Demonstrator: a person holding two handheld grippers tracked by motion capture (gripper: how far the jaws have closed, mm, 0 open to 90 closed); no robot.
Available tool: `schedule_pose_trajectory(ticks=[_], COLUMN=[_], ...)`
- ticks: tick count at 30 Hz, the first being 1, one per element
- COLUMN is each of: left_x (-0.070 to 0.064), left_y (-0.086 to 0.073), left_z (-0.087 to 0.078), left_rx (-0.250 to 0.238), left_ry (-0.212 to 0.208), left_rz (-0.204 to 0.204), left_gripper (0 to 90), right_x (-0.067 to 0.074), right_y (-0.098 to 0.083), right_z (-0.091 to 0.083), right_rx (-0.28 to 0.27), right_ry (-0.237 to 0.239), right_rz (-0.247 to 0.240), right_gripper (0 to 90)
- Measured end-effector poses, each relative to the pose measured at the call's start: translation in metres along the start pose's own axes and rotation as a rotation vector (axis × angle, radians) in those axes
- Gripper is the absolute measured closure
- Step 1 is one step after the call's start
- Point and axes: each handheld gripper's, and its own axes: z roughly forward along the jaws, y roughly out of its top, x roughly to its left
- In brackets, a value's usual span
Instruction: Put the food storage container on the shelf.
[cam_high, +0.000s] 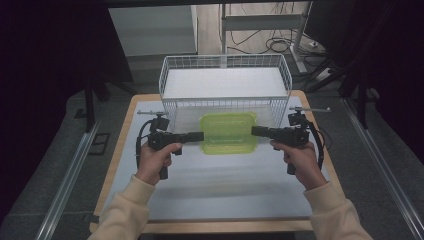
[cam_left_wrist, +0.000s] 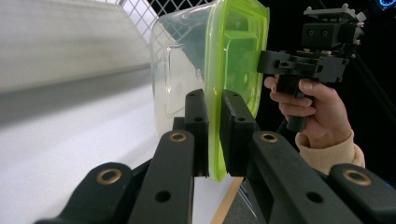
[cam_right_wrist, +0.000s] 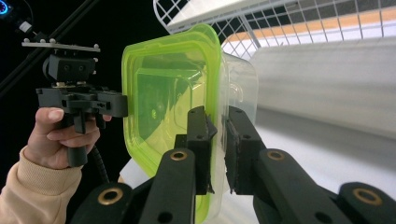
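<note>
A clear plastic box (cam_high: 229, 134) with a lime-green lid is held level between my two grippers, just in front of the wire basket. It looks raised a little off the mat. My left gripper (cam_high: 201, 136) is shut on the lid's left rim. In the left gripper view its jaws (cam_left_wrist: 214, 100) pinch the green lid edge (cam_left_wrist: 215, 154), with the clear body (cam_left_wrist: 180, 70) to one side. My right gripper (cam_high: 254, 131) is shut on the opposite rim. The right gripper view has its jaws (cam_right_wrist: 217, 116) clamped on the lid (cam_right_wrist: 163, 93) where it meets the clear body (cam_right_wrist: 240, 84).
A white wire basket (cam_high: 225, 102) with a white floor stands at the table's far edge, close behind the box. A pale mat (cam_high: 220, 190) covers the wooden table (cam_high: 125, 130). Dark floor, metal rails and cables surround the table.
</note>
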Motion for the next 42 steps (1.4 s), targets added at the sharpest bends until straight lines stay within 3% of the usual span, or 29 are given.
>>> schedule_pose_trajectory(ticks=[13, 22, 42], left_x=[-0.008, -0.008, -0.004], left_y=[0.029, 0.045, 0.086], left_z=[-0.005, -0.005, -0.001], left_rx=[-0.014, -0.024, -0.019], left_ry=[0.014, 0.016, 0.038], left_rz=[0.033, 0.029, 0.029], left_gripper=[83.0, 83.0, 82.9], right_x=[0.007, 0.007, 0.002], right_y=[0.028, 0.048, 0.082], right_z=[0.000, 0.003, 0.009], right_rx=[-0.031, -0.032, -0.043], right_ry=[-0.007, -0.019, -0.038], right_rz=[-0.020, -0.033, -0.006], right_gripper=[81.1, 81.1, 81.1])
